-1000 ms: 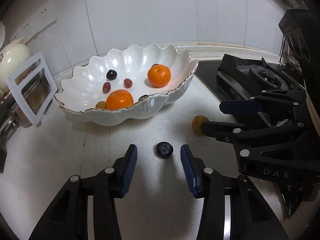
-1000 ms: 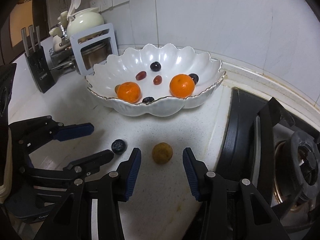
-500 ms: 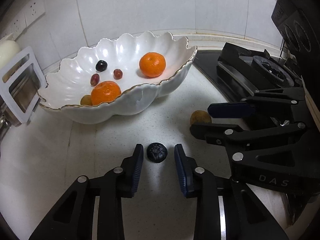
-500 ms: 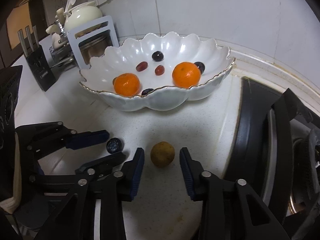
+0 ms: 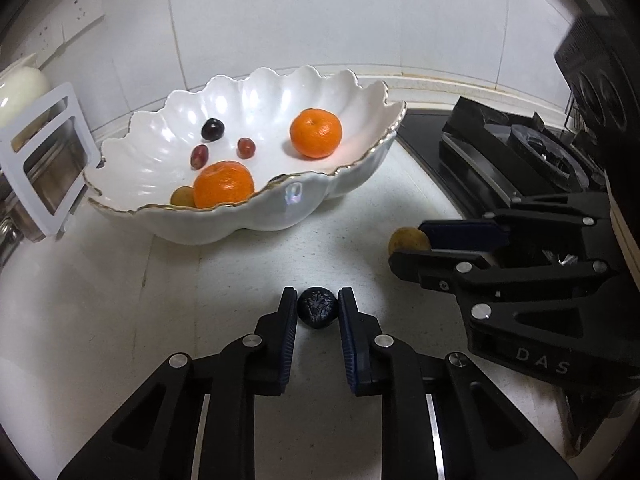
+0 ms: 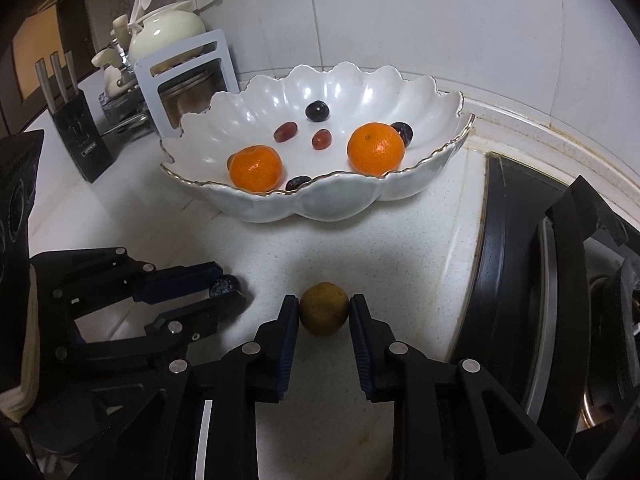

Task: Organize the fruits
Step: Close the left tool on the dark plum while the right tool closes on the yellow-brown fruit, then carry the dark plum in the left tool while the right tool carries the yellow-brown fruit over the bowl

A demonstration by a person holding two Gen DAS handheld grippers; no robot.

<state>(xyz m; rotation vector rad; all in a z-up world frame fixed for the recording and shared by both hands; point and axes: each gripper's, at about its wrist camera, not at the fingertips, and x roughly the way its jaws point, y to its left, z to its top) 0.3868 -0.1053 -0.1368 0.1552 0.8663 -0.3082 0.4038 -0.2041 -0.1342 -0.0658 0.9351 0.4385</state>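
A white scalloped bowl [image 5: 280, 208] [image 6: 320, 204] stands on the counter and holds two oranges [image 5: 316, 133] [image 6: 376, 149], several grapes and a small yellow fruit. My left gripper [image 5: 318, 306] is shut on a dark blueberry [image 5: 318, 307] resting on the counter in front of the bowl. My right gripper [image 6: 324, 309] is shut on a yellow-brown round fruit [image 6: 324, 308] on the counter. The right gripper [image 5: 412, 246] with that fruit [image 5: 406, 239] shows at the right of the left wrist view. The left gripper [image 6: 228, 288] with the blueberry [image 6: 224, 286] shows at the left of the right wrist view.
A black gas stove [image 5: 520, 152] [image 6: 540, 280] borders the counter on the right. A white rack [image 5: 48, 160] [image 6: 180, 80], a cream teapot [image 6: 166, 32] and a knife block [image 6: 76, 128] stand to the left. The tiled wall is behind the bowl.
Both grippers moved forward and closed: the left one's fingers came together onto the blueberry and the right one's onto the yellow-brown fruit. Both fruits still rest on the counter.
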